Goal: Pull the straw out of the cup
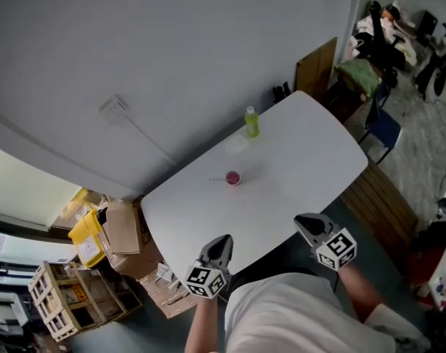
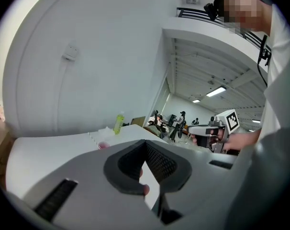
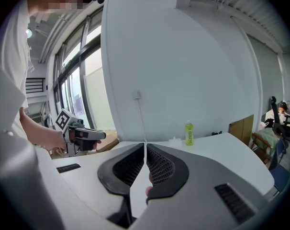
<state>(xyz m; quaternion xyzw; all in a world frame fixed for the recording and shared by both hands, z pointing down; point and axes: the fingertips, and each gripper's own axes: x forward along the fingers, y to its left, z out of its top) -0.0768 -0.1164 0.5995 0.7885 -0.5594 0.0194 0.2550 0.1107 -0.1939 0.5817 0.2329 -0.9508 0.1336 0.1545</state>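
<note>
Holding the left gripper [image 1: 221, 241] and the right gripper [image 1: 302, 223] side by side over the near edge of the white table [image 1: 311, 153], both with jaws pressed together on nothing. Farther on, well apart from both, finding a small red cup [image 1: 233, 178] near the table's middle, its straw [image 1: 217, 179] only a faint thin line sticking out leftward. Beyond, spotting a green bottle [image 1: 252, 122] by the far edge. Seeing no cup past the jaws in the right gripper view.

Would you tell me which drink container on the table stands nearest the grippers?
The small pink-filled cup; the yellow-green bottle stands farther away, beyond it.
</note>
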